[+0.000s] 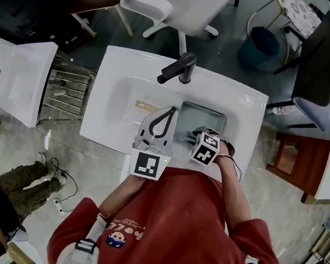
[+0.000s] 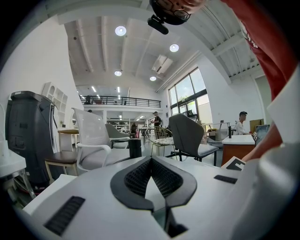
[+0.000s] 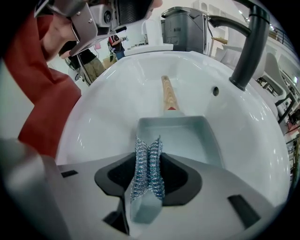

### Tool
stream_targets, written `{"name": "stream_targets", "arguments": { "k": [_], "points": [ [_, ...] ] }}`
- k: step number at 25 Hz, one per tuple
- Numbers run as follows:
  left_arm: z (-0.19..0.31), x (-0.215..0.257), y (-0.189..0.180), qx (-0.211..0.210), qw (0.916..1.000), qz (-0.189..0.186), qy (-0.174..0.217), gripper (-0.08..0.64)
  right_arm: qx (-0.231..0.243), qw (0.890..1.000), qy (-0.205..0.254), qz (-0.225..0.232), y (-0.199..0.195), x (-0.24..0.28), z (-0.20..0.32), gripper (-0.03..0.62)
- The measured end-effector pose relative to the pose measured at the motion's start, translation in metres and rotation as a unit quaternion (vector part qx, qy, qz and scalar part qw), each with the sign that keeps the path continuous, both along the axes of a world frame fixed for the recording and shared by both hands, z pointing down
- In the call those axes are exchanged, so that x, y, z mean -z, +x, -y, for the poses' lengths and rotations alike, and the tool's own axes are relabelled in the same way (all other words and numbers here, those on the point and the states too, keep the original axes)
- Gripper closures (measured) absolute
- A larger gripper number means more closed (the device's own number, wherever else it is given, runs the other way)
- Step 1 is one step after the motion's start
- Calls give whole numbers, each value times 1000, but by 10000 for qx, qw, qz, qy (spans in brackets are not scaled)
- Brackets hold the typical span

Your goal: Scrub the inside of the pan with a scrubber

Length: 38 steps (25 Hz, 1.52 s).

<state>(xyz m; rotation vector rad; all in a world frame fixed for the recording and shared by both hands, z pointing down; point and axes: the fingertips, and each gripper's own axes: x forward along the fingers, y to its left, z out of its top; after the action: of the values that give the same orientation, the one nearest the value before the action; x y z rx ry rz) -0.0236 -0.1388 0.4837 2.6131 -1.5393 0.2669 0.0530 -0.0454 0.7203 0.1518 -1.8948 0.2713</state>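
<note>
Pan [image 3: 180, 136] is the job, and as far as I can judge the scrubbing is at the start or barely begun. My right gripper [image 3: 149, 157] is clamped on the steel wool scrubber [image 3: 146, 176], the coil squeezed upright between both jaws. It pokes out past the tips, right at the near edge of the pan. I can't tell whether the wool touches the metal; it looks just above or on the near rim.

The pan lies flat in the white sink [image 3: 93, 117], open side up. Its wooden handle [image 3: 168, 93] points away from me toward the back of the basin. The dark faucet [image 3: 248, 51] stands at the far right. The inside looks plain grey, with no suds, water or scrub marks that I can make out.

My left gripper [image 2: 151, 160] has its jaws together with nothing in them. It is raised and looks out at the room, so it is not steadying the pan.

Done: scrubber picked up and brought to the pan. Left: rubbing across the whole floor and the walls.
</note>
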Motion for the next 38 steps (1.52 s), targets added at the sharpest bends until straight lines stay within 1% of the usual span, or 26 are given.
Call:
{"name": "stream_targets", "arguments": {
  "k": [4, 15, 22, 26, 31, 35, 38],
  "points": [
    [-1, -1, 1, 7, 10000, -25, -28, 546, 19, 10000, -56, -6, -2, -1, 0, 422],
    [0, 2, 2, -20, 10000, -3, 8, 546, 133, 9997, 162, -104, -3, -2, 2, 422],
    [1, -1, 0, -6, 10000, -3, -6, 546, 120, 9966, 776, -258, 2, -4, 24, 422],
    [0, -1, -1, 16, 10000, -15, -28, 546, 80, 9929, 1134, -349, 6, -5, 39, 422],
    [1, -2, -4, 20, 10000, -4, -37, 546, 60, 9858, 1623, -424, 7, -8, 57, 422],
    [1, -1, -6, 16, 10000, -45, -58, 546, 31, 9799, 1926, -528, 10, -10, 70, 422],
    [0, 0, -11, -33, 9999, -59, -122, 546, -3, 9726, 2238, -634, 11, -11, 79, 423]
  ]
}}
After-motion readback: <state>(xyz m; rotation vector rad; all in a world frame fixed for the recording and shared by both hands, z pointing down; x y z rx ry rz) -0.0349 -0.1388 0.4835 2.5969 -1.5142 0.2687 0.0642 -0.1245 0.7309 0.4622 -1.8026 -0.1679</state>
